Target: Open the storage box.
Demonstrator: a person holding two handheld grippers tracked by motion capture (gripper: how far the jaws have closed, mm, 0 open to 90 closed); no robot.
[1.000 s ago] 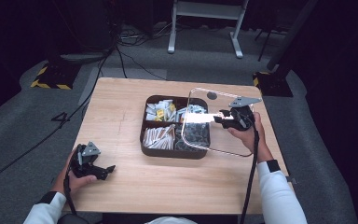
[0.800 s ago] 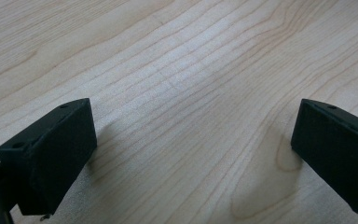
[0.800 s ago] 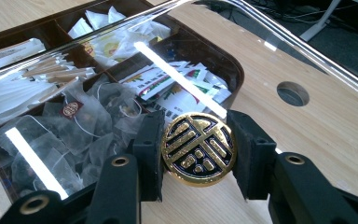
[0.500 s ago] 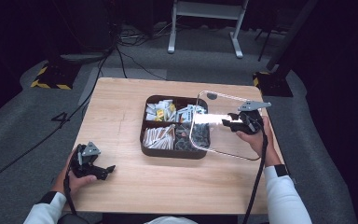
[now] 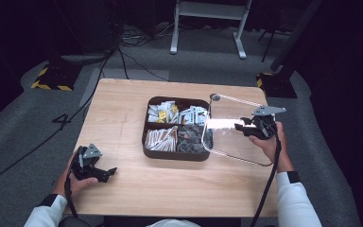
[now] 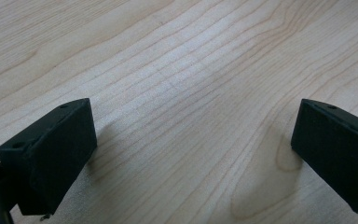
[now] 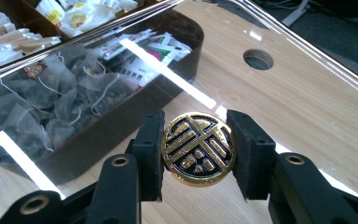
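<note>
The right gripper (image 7: 198, 149) is clamped on the round gold-and-black knob (image 7: 199, 148) of a clear lid (image 5: 231, 130), its two black jaws pressing the knob from either side. In the high view that gripper (image 5: 246, 127) holds the lid tilted just to the right of the dark box (image 5: 177, 153), the lid's near-left edge overlapping the box's right-hand wall and its far edge out over bare wood. Seen through the lid, the box's compartments hold tea bags (image 7: 51, 88) and paper packets (image 5: 163, 111), the tea bags in the section nearest the lid. The box sits in the middle of the wooden table (image 5: 123, 118).

Well to the left of the box, near the table's front edge, the left gripper (image 5: 97, 170) rests low over the wood with its jaws spread wide and nothing between them; its own view shows plain wood grain between the two black fingers (image 6: 51, 154).

The step in hand appears to be taking the lid off and carrying it clear of the box. The next move likely calls for lowering the lid flat onto the open wood right of the box, keeping its edge from catching the box wall, then easing the jaws off the knob.
</note>
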